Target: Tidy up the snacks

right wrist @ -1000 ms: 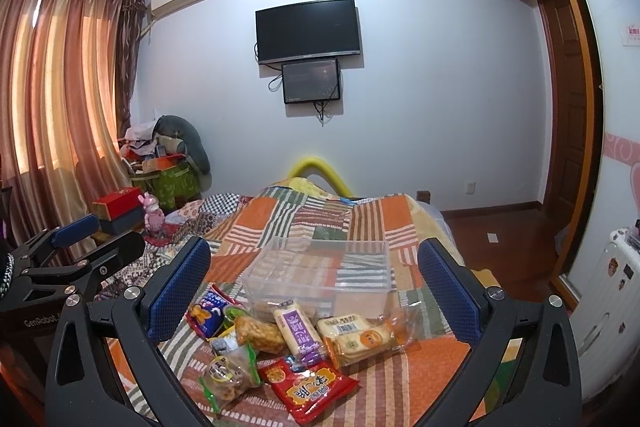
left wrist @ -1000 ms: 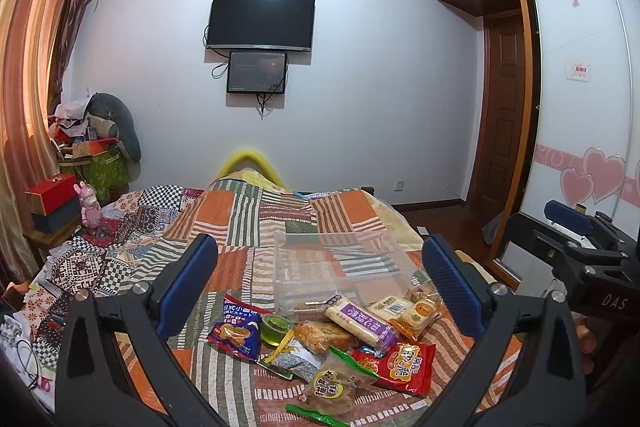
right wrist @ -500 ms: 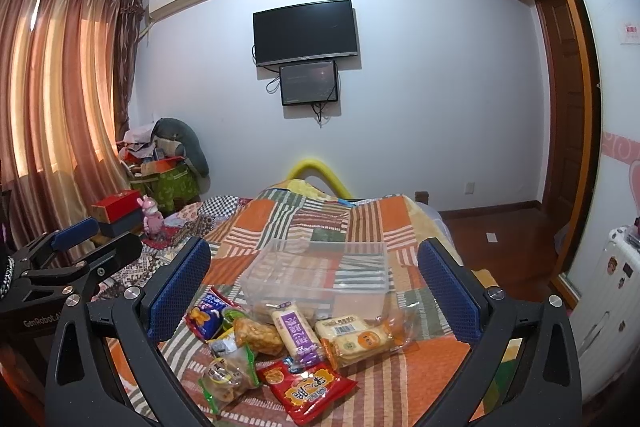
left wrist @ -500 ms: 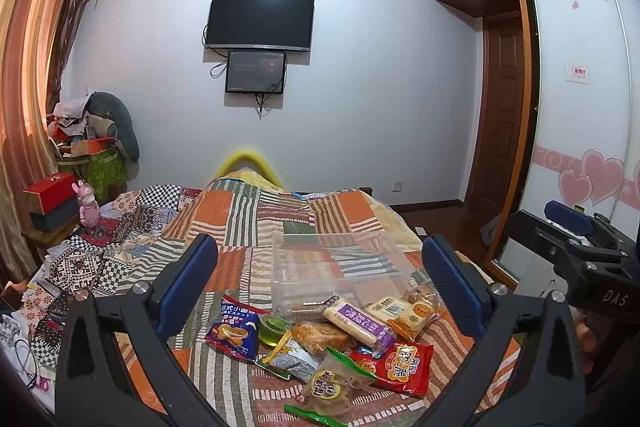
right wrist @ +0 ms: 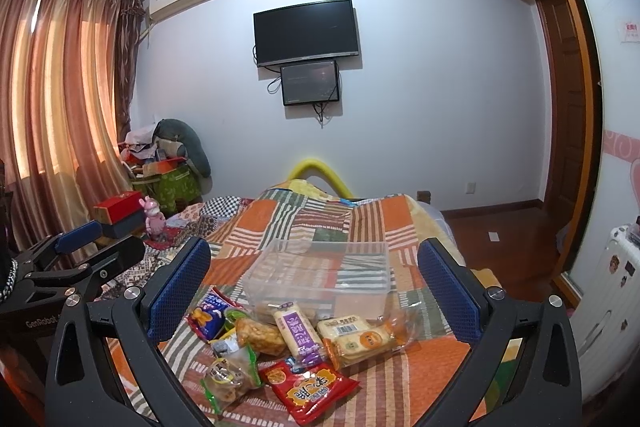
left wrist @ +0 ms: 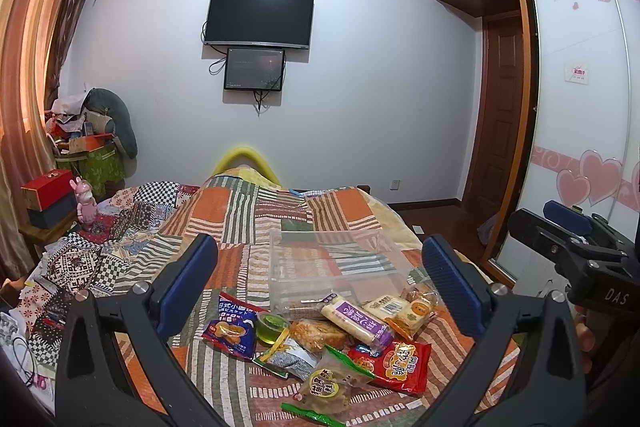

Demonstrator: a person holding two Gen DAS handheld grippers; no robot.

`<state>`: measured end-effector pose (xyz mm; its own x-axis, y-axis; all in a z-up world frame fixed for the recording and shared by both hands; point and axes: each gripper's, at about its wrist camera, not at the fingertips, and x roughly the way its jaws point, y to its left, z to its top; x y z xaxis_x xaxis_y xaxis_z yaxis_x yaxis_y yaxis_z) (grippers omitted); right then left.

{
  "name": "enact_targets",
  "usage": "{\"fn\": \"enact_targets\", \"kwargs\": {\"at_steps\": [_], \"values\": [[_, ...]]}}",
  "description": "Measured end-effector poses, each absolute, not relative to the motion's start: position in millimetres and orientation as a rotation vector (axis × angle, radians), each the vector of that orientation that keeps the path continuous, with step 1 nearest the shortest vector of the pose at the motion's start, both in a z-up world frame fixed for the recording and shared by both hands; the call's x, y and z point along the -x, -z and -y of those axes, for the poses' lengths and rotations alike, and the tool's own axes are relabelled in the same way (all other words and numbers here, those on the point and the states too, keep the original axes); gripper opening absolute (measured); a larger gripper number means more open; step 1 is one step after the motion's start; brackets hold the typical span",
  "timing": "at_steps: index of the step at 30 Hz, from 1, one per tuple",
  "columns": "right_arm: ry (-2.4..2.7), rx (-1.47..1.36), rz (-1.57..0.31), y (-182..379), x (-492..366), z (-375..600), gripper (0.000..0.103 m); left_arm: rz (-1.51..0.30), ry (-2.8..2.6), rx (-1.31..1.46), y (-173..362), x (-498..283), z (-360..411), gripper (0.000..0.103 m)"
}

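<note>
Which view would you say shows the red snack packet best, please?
The right wrist view: the red packet lies near and centred, its whole front visible. In the left wrist view, the packet sits off to the right, with a purple snack overlapping its corner.

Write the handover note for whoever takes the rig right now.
Left tongs: open, empty, above the snack pile.
Right tongs: open, empty, above the same pile.
Clear bin: on the patchwork bedspread, behind the snacks; it looks empty.
Snacks lie loose in front of it: purple bar, red packet, blue packet, green jelly cup, cracker packs, others.
Done: nothing binned yet.
Left: move every snack into the bin.
</note>
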<state>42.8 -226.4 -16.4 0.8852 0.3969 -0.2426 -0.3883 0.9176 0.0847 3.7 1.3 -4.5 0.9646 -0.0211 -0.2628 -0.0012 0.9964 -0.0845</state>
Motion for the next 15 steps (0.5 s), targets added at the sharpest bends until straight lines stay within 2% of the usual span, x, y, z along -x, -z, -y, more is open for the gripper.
{"fn": "enact_targets", "kwargs": {"at_steps": [10, 13, 15], "values": [[-0.407, -0.014, -0.251, 19.0, -42.5, 225.1, 0.103, -0.252, 0.004, 0.061, 7.6, -3.1, 0.6, 0.102], [-0.410, -0.003, -0.258, 22.1, -44.4, 224.3, 0.102, -0.260, 0.003, 0.059, 9.1, -4.7, -1.4, 0.098], [-0.416, 0.000, -0.275, 25.2, -47.2, 224.5, 0.096, -0.274, 0.002, 0.061, 11.1, -7.2, -3.4, 0.093]]}}
